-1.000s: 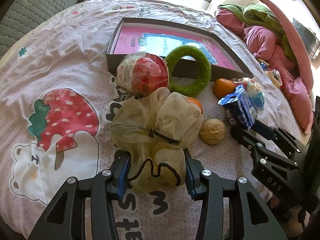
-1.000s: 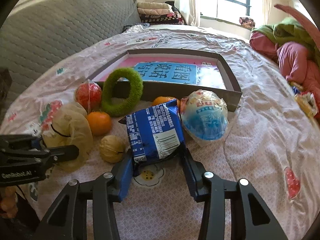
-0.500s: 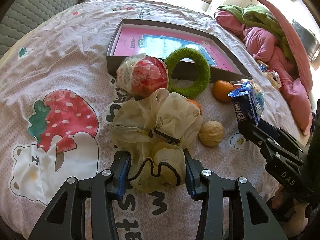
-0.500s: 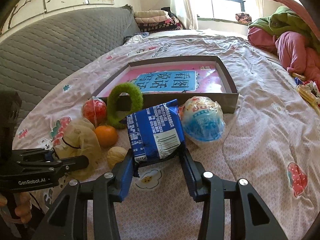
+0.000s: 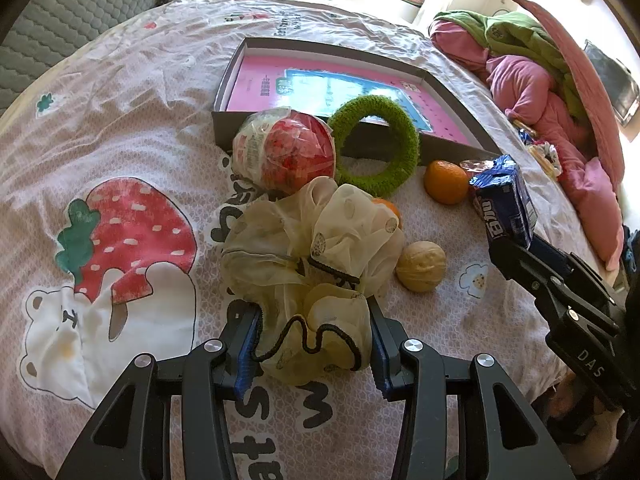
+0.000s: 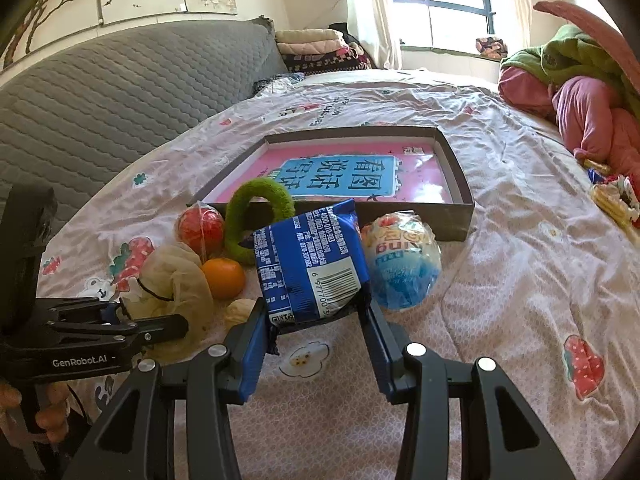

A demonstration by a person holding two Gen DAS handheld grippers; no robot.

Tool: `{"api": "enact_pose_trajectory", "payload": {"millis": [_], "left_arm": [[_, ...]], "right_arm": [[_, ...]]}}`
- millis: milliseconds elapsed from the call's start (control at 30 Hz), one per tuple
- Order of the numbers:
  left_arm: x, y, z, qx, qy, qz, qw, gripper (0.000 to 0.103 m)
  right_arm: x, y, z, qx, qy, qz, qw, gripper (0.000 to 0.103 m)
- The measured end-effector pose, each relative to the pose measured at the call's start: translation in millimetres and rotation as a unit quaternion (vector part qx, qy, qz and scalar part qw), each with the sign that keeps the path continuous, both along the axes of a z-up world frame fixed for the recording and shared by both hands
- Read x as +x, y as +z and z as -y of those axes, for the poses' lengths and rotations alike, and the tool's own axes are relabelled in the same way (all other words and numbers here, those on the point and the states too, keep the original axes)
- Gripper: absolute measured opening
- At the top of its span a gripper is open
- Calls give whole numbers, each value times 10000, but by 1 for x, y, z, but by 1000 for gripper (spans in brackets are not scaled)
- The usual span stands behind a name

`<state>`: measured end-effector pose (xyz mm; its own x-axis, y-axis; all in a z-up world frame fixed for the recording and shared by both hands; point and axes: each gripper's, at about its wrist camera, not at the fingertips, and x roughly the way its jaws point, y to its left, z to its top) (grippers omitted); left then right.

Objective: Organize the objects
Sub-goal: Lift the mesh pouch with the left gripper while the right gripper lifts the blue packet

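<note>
Both pairs of my jaws are clamped: the left gripper (image 5: pixel 312 344) pinches a cream mesh pouch (image 5: pixel 312 256) with a black drawstring, resting on the bedsheet (image 5: pixel 120 120); the right gripper (image 6: pixel 316 320) grips a blue snack packet (image 6: pixel 310 260), barcode facing the camera, raised above the sheet in front of the box.

Counted on the sheet: one shallow grey box (image 6: pixel 456 184) with a pink and blue printed floor, one green fuzzy ring (image 5: pixel 376 144) leaning on its near wall, one red wrapped ball (image 5: pixel 288 152), one blue wrapped ball (image 6: pixel 404 264), two oranges (image 5: pixel 446 182), one walnut (image 5: pixel 420 266).

All loose items crowd just before the box's near wall. The box's floor lies bare. Open sheet extends to the right of the blue ball in the right wrist view, toward heaped pink and green bedding (image 6: pixel 580 92); a grey quilted headboard (image 6: pixel 120 92) bounds the left.
</note>
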<state>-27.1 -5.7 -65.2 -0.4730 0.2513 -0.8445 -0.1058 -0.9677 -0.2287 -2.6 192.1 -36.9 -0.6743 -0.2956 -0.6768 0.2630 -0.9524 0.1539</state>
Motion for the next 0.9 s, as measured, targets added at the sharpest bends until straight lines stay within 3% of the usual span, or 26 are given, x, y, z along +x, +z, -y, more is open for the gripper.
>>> {"api": "enact_pose_trajectory", "payload": {"millis": [900], "left_arm": [[3, 38, 1, 50, 81, -597, 9982, 47]], "right_arm": [[0, 23, -3, 110, -148, -349, 9992, 46]]}}
